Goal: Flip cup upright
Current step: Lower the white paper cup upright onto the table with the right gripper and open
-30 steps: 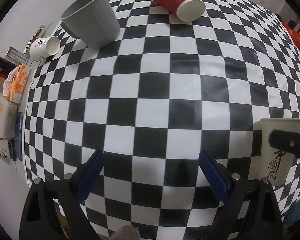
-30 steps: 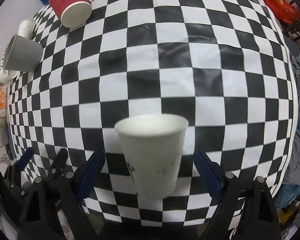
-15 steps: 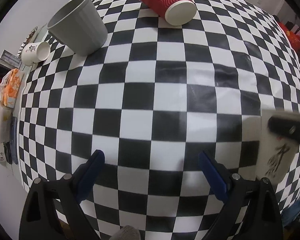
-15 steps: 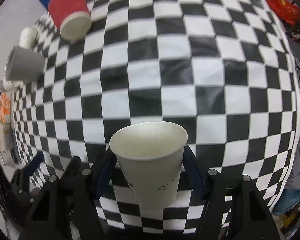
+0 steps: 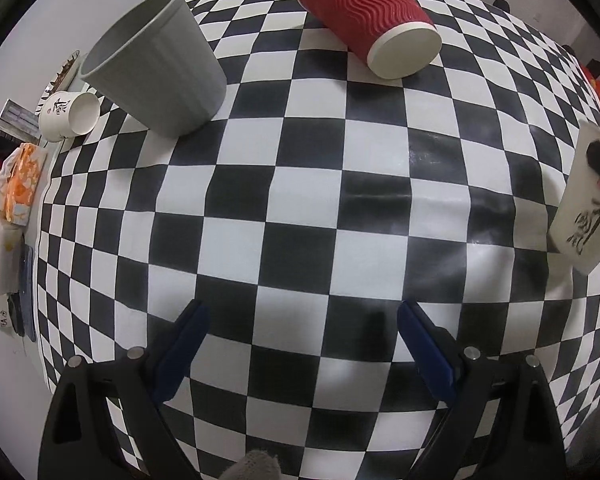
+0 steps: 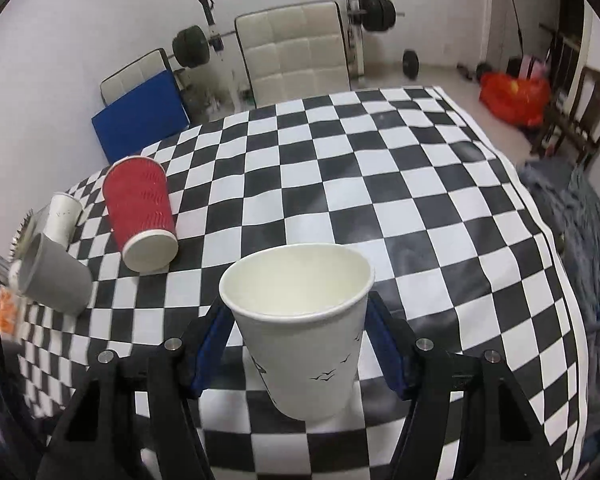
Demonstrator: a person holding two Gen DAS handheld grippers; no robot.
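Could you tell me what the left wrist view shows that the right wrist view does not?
Only the left wrist view shows the open, empty left tongs and the held white cup's calligraphy. Only the right wrist view shows the right tongs shut on that cup, its open mouth, and the weights bench behind. Both show the red cup lying on its side, the grey cup and the checkered tablecloth.

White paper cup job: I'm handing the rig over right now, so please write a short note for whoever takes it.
Right hand-held gripper: shut on the white paper cup, mouth up, lifted off the checkered table.
Left hand-held gripper: open, holding nothing, above the table.
Red ribbed cup and small white cup lie on their sides; grey cup looks tilted.
Done: the held cup is upright.
Left: set it down and release.
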